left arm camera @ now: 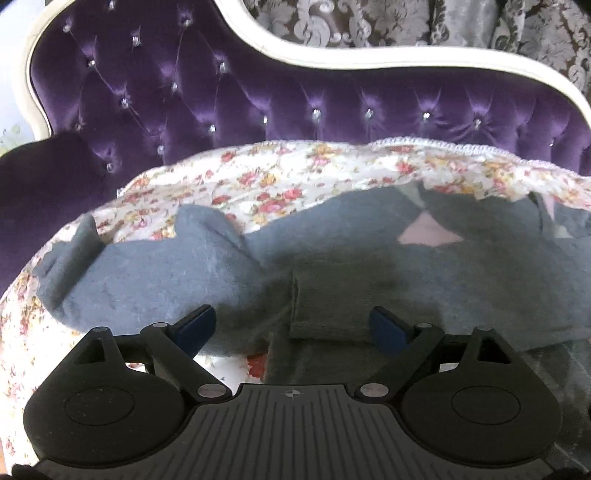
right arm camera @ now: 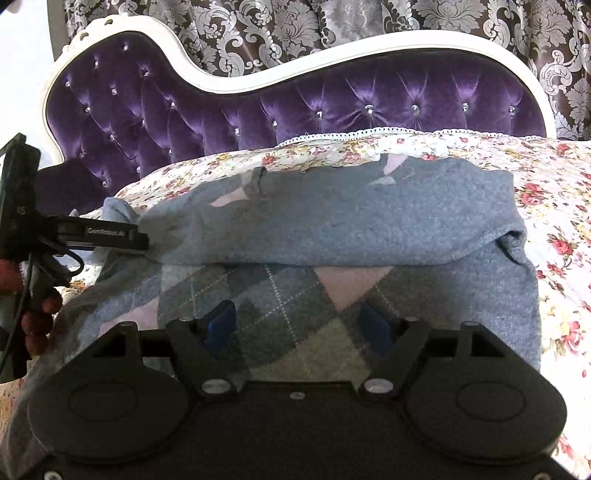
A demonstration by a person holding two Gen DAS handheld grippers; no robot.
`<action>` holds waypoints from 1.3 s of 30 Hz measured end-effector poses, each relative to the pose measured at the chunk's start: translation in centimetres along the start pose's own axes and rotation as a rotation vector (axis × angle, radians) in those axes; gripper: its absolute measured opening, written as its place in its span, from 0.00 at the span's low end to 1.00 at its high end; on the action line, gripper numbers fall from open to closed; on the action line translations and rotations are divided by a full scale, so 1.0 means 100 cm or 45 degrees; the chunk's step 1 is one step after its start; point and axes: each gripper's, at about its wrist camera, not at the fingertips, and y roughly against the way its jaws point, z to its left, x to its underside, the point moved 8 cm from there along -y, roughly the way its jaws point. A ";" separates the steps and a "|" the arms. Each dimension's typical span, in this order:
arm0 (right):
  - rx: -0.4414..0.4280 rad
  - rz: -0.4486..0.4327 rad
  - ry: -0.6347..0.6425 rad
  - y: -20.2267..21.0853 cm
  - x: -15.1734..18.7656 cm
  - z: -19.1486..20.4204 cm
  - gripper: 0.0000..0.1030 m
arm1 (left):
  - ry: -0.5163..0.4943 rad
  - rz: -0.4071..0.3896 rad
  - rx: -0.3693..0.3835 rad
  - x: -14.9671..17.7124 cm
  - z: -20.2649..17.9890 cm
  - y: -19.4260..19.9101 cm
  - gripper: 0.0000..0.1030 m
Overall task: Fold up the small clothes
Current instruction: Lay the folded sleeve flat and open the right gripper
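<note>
A grey knit sweater [left arm camera: 155,280] with an argyle front [right arm camera: 295,295] lies on the floral quilt, its upper part folded forward into a thick band [right arm camera: 351,225]. In the left wrist view my left gripper [left arm camera: 293,328] hovers open just above the grey knit, and a darker ribbed cuff [left arm camera: 325,310] lies between its blue pads [left arm camera: 197,328] without touching them. My right gripper [right arm camera: 298,326] is open over the argyle panel, pads wide apart. The right wrist view also shows the left gripper [right arm camera: 142,240] side-on at the fold's left end.
A floral quilt [right arm camera: 554,206] covers the seat of a purple tufted sofa [right arm camera: 332,107] with a white frame. Patterned curtains [right arm camera: 406,18] hang behind it. A hand [right arm camera: 37,321] holds the left gripper's handle and cable at the left edge.
</note>
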 end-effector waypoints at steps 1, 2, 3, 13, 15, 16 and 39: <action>-0.002 -0.001 -0.002 0.000 0.000 0.000 0.75 | -0.012 -0.011 0.012 -0.001 -0.003 0.003 0.88; -0.005 -0.002 -0.007 0.001 -0.001 0.000 0.75 | -0.036 -0.023 0.026 -0.002 -0.007 0.006 0.88; -0.005 -0.007 -0.015 0.002 -0.002 -0.001 0.75 | -0.056 -0.028 0.036 -0.003 -0.011 0.007 0.88; 0.074 -0.036 -0.046 -0.003 -0.032 -0.056 0.76 | -0.118 0.032 0.098 0.010 -0.033 -0.012 0.89; 0.162 -0.046 -0.100 -0.003 -0.035 -0.082 0.75 | -0.102 0.038 0.115 0.013 -0.030 -0.012 0.89; 0.217 -0.049 -0.130 -0.002 -0.035 -0.096 0.75 | -0.096 0.040 0.122 0.014 -0.029 -0.012 0.89; 0.307 -0.029 -0.329 -0.037 -0.094 -0.175 0.61 | 0.030 0.028 0.174 0.028 -0.021 -0.020 1.00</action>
